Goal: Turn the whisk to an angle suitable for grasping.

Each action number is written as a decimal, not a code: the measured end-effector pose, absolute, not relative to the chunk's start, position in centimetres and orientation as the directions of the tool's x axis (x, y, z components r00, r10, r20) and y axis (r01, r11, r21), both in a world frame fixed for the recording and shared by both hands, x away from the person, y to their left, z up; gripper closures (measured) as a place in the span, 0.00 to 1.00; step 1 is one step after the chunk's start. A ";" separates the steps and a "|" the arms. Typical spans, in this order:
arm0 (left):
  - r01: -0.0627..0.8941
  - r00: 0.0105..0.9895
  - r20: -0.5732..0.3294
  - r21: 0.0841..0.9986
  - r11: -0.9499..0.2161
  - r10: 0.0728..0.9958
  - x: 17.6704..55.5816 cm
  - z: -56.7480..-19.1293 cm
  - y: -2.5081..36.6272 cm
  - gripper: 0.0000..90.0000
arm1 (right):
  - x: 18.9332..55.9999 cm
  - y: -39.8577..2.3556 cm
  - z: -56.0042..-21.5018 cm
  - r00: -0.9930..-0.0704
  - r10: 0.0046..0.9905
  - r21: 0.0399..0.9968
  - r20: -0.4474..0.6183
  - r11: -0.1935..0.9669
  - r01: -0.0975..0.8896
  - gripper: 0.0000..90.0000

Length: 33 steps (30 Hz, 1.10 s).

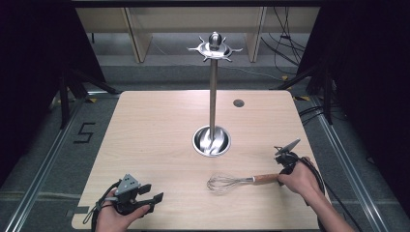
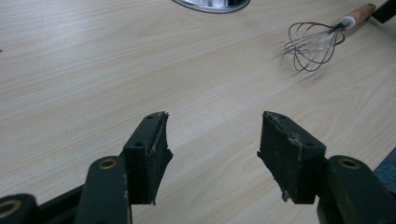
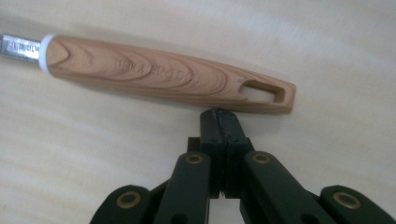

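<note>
A wire whisk (image 1: 227,182) with a wooden handle (image 3: 163,77) lies flat on the table at the front right, wires pointing left. My right gripper (image 3: 220,114) is shut with nothing between its pads, and its closed tips sit right against the side of the handle near the end with the hanging slot. A hand holds that right gripper (image 1: 283,176) at the handle's right end. My left gripper (image 2: 212,140) stands open over bare wood at the front left (image 1: 145,195), well away from the whisk (image 2: 315,42).
A steel utensil stand (image 1: 212,92) with a round base (image 1: 211,141) and hooked top stands at the table's middle. A small dark grommet (image 1: 238,103) sits at the back right. The table edge (image 1: 309,203) runs close behind the right hand.
</note>
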State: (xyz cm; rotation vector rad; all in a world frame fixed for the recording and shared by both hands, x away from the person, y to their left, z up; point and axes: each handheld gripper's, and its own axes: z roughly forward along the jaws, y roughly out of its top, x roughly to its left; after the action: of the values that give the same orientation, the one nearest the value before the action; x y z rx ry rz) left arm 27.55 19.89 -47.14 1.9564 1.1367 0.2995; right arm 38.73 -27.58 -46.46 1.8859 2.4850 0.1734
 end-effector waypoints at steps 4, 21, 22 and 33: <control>0.605 0.555 -0.199 0.763 -0.228 0.808 27.6 -47.2 19.8 0.45 | 40.5 -27.3 -46.3 -0.257 0.966 0.107 0.041 0.251 0.962 1.00; 0.609 0.544 -0.215 0.766 -0.206 0.811 27.5 -47.2 19.8 0.45 | 45.2 -25.4 -46.6 -0.176 0.983 0.180 0.051 0.164 0.970 0.86; 0.608 0.545 -0.212 0.766 -0.208 0.811 27.5 -47.2 19.8 0.45 | 45.3 -25.5 -46.6 -0.145 0.987 0.182 0.070 0.130 0.975 0.84; 0.613 0.550 -0.209 0.759 -0.220 0.808 27.4 -47.2 19.7 0.45 | 45.5 -25.5 -45.9 -0.003 0.976 0.236 0.216 -0.049 0.970 0.70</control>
State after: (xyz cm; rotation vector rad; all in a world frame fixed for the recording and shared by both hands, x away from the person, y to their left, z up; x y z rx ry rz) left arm 27.44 19.73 -47.16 1.9342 1.1516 0.2901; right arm 45.47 -25.48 -45.90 2.2047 2.1532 0.5054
